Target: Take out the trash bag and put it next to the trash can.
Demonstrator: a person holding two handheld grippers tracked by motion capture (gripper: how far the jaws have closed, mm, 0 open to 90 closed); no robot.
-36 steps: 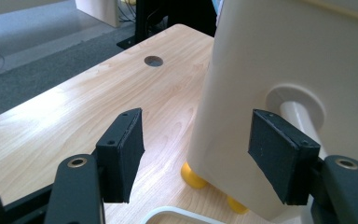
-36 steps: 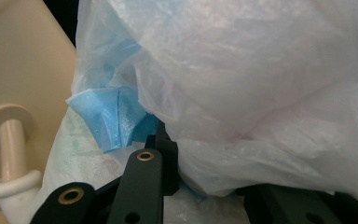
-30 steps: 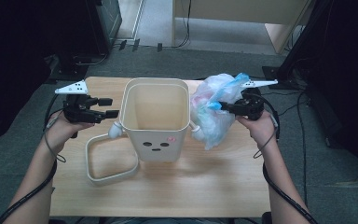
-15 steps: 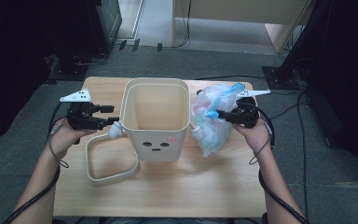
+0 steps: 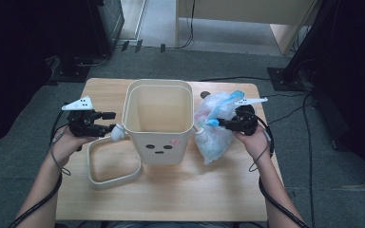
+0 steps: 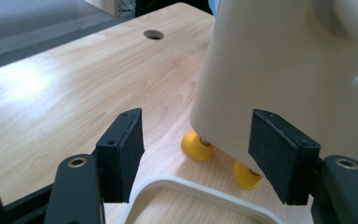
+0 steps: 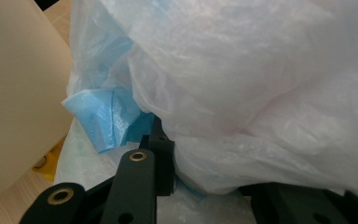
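On the wooden table [image 5: 171, 190] stands a cream bin [image 5: 159, 123] with a little face and yellow wheels [image 6: 196, 145], its loose rim ring [image 5: 114, 166] lying at its left. The bulging plastic bag [image 5: 216, 128] leans against its right side. The right gripper [image 5: 221, 124] has the bag between jaws that have just been opening. The left gripper [image 5: 110, 122] hangs apart, empty, just beside the bin.
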